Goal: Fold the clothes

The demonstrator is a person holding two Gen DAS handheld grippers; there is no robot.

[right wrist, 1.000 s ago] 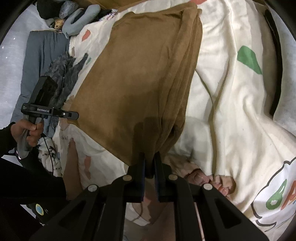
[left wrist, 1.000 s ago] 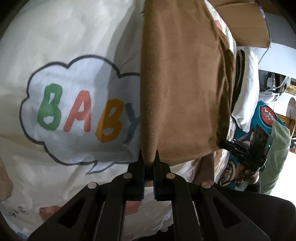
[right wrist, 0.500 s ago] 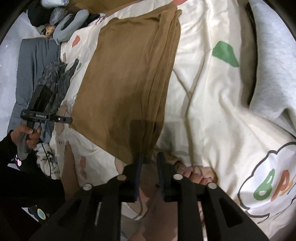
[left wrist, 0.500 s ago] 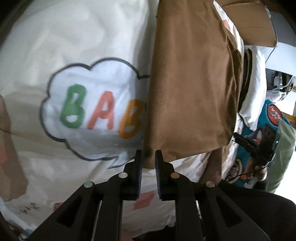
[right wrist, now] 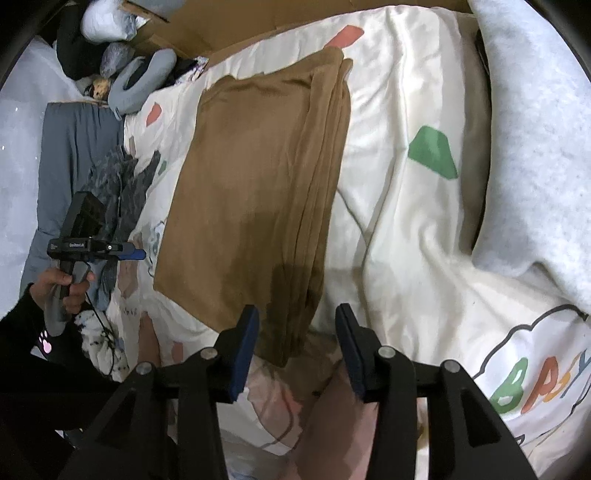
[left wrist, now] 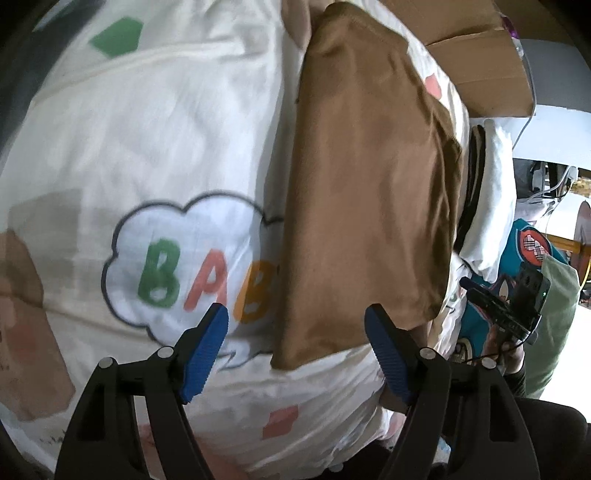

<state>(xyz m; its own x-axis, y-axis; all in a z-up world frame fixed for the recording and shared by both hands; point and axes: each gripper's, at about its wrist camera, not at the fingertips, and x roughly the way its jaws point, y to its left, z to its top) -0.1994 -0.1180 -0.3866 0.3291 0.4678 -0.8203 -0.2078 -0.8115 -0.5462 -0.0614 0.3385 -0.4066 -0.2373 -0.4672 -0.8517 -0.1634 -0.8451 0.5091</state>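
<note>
A brown garment lies folded in a long rectangle on a white bedspread with a "BABY" cloud print. My left gripper is open, its blue pads just short of the garment's near edge, holding nothing. In the right wrist view the same garment lies flat with stacked fold edges on its right side. My right gripper is open, astride the garment's near corner, empty. The other hand-held gripper shows at the left of that view and at the right of the left wrist view.
A grey garment lies at the right of the bed. Dark clothes, a grey neck pillow and cardboard sit at the far left. A cardboard box, white cloth and teal printed fabric lie right.
Both grippers were shut on the brown garment's near edge. Both have opened wide, let it go and drawn back slightly. The garment now lies flat on the bedspread.
</note>
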